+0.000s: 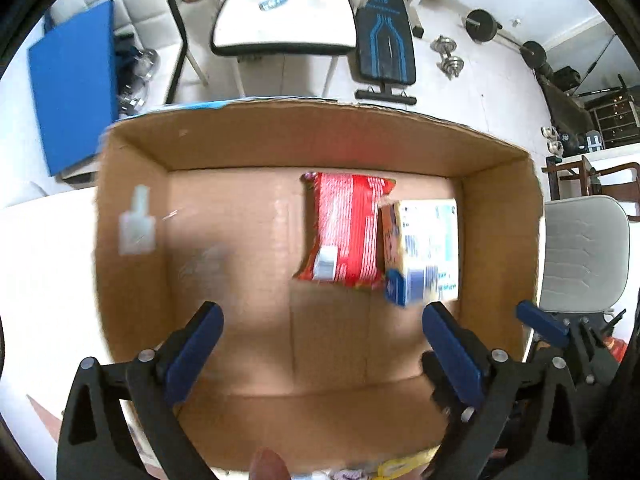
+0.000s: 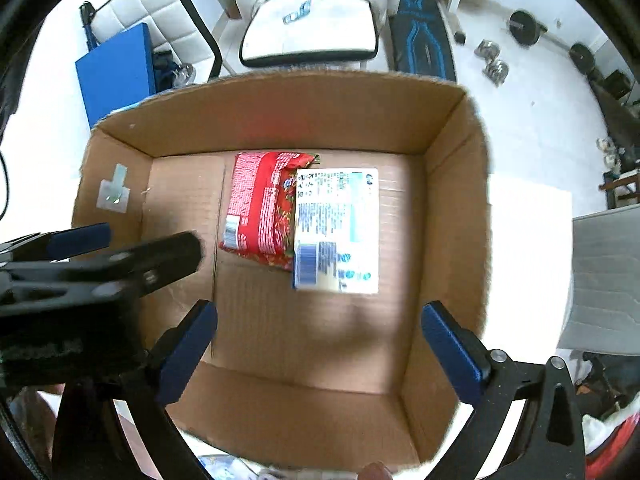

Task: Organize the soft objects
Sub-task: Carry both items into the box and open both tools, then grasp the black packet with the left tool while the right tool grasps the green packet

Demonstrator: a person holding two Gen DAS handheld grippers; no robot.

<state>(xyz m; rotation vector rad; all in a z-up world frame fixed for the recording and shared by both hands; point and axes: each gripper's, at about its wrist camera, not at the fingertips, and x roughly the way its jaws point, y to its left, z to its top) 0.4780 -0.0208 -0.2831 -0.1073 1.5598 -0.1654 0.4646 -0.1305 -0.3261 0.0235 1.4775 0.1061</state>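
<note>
the red packet (image 1: 347,229) lies flat on the floor of the cardboard box (image 1: 316,136), toward the far wall, and the white and blue packet (image 1: 427,250) sits just beside it on the right, its edge overlapping the red one's right side. in the right wrist view the same pair shows again, red packet (image 2: 260,208) to the left, white and blue packet (image 2: 338,230) lapping over its right edge, both well inside the cardboard box (image 2: 280,108).

both packets lie ahead of the fingers and apart from them. the left gripper (image 1: 322,350) hangs over the near half of the box with its fingers (image 1: 195,354) spread wide and nothing between them; the white and blue packet's near corner comes close to the right-hand finger tip in that view, but i can't tell that they touch. the right gripper (image 2: 318,354) is likewise spread wide and empty, its fingers (image 2: 451,350) above the near part of the box floor, the packets further in. the left gripper also shows in the right wrist view, as a blurred black shape over the box's left wall.

a pale sticker (image 2: 114,192) sits on the box's left inner wall. the box stands on a white worktop (image 1: 44,264). beyond it are a white chair (image 1: 280,20), a blue board (image 1: 74,84), a weight bench (image 1: 386,36) and dumbbells (image 1: 448,56) on the floor.
</note>
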